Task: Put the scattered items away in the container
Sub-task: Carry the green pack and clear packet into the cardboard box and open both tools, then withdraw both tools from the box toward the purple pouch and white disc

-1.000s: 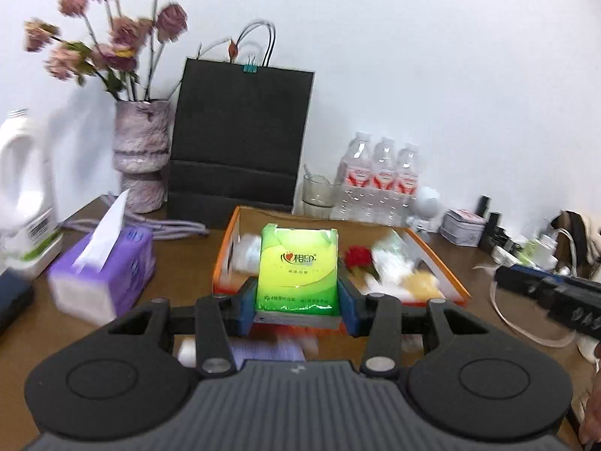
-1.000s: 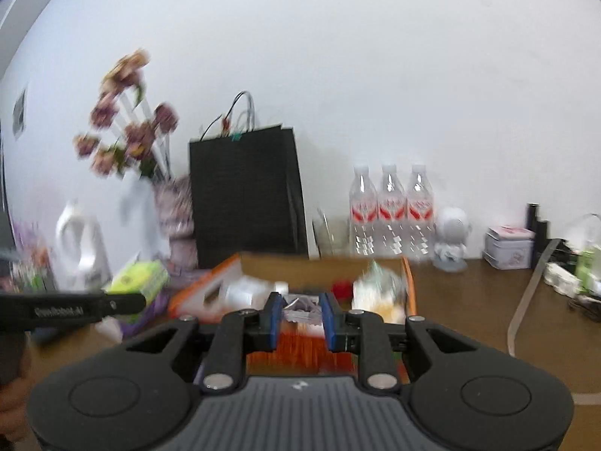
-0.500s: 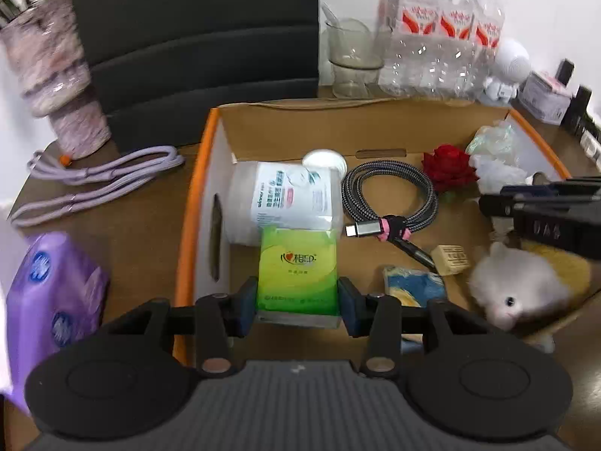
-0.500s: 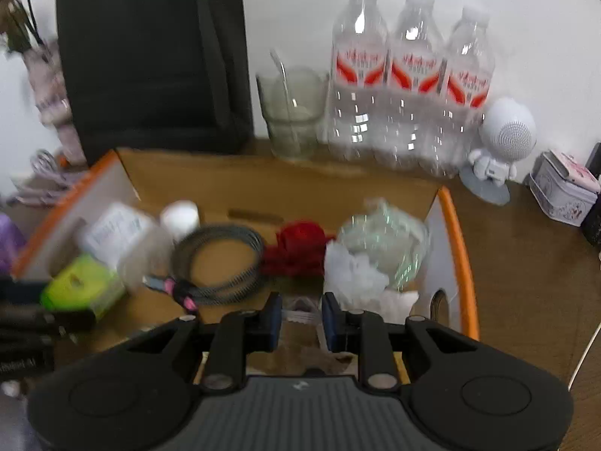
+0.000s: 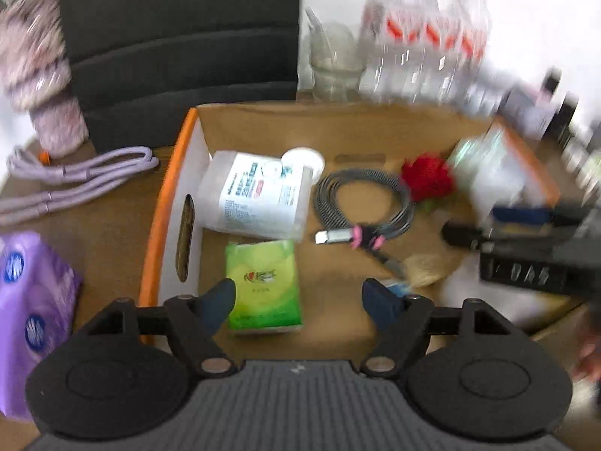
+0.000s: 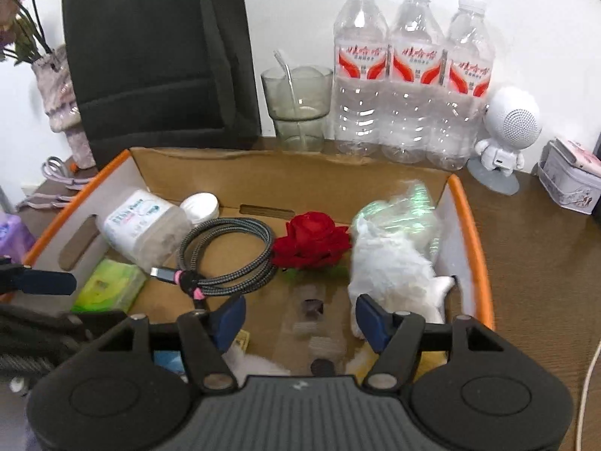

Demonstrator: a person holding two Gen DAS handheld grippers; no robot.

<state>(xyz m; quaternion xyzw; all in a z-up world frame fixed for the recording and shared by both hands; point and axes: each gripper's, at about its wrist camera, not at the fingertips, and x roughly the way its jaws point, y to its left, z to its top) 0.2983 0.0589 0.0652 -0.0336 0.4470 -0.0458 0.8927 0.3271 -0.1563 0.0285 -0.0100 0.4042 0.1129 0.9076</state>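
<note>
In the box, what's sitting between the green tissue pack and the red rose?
The coiled braided cable lies between the green tissue pack and the red rose, on the cardboard box floor. The right wrist view shows it sharpest; the left wrist view agrees.

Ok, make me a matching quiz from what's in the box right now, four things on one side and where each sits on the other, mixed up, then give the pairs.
Things:
1. green tissue pack
2. red rose
3. coiled cable
4. white jar

Places:
A. middle of the box, just left of the rose
B. on the floor between the open fingers of the left gripper
C. on its side by the left wall
D. against the white plastic bag

Pairs: 1-B, 2-D, 3-A, 4-C
</note>
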